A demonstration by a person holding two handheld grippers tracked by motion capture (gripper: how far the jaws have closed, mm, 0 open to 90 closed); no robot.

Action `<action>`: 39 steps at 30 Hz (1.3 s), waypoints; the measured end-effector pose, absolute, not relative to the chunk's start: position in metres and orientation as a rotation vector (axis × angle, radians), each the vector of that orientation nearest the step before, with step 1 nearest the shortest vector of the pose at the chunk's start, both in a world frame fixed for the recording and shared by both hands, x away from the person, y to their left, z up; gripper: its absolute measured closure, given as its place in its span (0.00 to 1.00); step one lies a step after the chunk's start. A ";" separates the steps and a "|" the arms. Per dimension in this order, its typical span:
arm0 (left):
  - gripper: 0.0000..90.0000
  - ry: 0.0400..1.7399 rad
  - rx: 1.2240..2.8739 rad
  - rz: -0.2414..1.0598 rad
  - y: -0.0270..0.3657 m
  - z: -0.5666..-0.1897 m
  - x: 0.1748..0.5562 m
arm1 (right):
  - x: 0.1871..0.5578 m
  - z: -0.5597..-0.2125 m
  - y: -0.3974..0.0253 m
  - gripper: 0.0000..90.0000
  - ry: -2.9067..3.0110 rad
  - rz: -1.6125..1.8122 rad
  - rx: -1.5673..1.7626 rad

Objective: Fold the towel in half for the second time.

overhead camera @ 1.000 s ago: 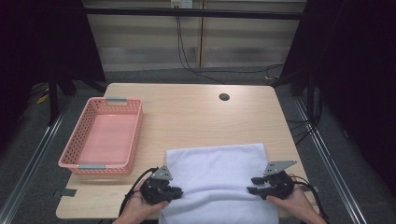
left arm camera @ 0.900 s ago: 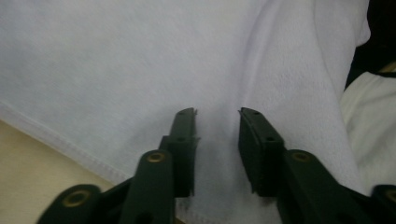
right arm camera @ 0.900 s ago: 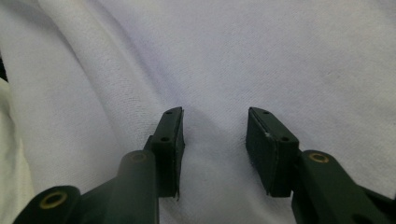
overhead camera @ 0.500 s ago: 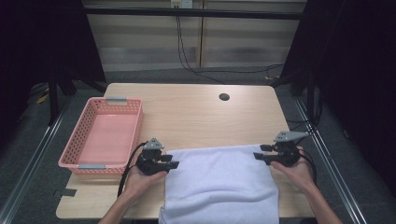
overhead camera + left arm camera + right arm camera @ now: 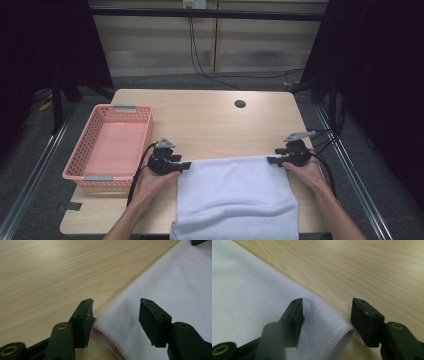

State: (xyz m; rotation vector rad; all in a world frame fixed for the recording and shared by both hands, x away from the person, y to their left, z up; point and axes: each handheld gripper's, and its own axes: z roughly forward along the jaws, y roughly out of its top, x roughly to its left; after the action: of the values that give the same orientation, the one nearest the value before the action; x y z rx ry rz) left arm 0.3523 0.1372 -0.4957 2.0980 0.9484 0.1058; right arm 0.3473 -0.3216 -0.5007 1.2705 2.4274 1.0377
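Two far corners of the white towel [image 5: 235, 195] sit between each hand-held gripper's wide-open, empty jaws, left [image 5: 115, 315] and right [image 5: 327, 315], probably just released after folding.

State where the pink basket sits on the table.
In the high view, the pink basket sits on the table's left side, just left of the left gripper and apart from the white towel.
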 end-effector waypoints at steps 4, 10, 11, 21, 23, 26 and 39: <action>0.47 0.960 2.100 0.083 0.140 -0.498 0.353 | 0.340 -0.500 -0.329 0.74 2.426 1.037 1.288; 0.45 0.976 2.086 0.107 0.140 -0.502 0.355 | 0.332 -0.500 -0.337 0.91 2.417 1.055 1.310; 0.45 0.964 2.095 0.097 0.141 -0.503 0.357 | 0.333 -0.501 -0.337 0.92 2.422 1.056 1.295; 0.80 0.876 2.108 0.050 0.137 -0.506 0.361 | 0.333 -0.501 -0.339 0.93 2.429 1.093 1.334; 0.94 0.887 2.089 0.014 0.137 -0.506 0.362 | 0.333 -0.501 -0.339 0.94 2.437 1.107 1.350; 0.96 0.872 2.047 0.017 0.140 -0.497 0.360 | 0.334 -0.496 -0.342 0.95 2.423 1.151 1.355; 0.96 0.816 1.900 0.159 0.152 -0.422 0.361 | 0.338 -0.434 -0.350 0.95 2.241 1.362 1.251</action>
State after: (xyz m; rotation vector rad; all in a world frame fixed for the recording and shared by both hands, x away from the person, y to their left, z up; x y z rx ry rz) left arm 0.3613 0.1521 -0.4216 1.9000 0.8164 0.1588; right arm 0.3379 -0.3505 -0.4340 1.2509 2.2414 1.3616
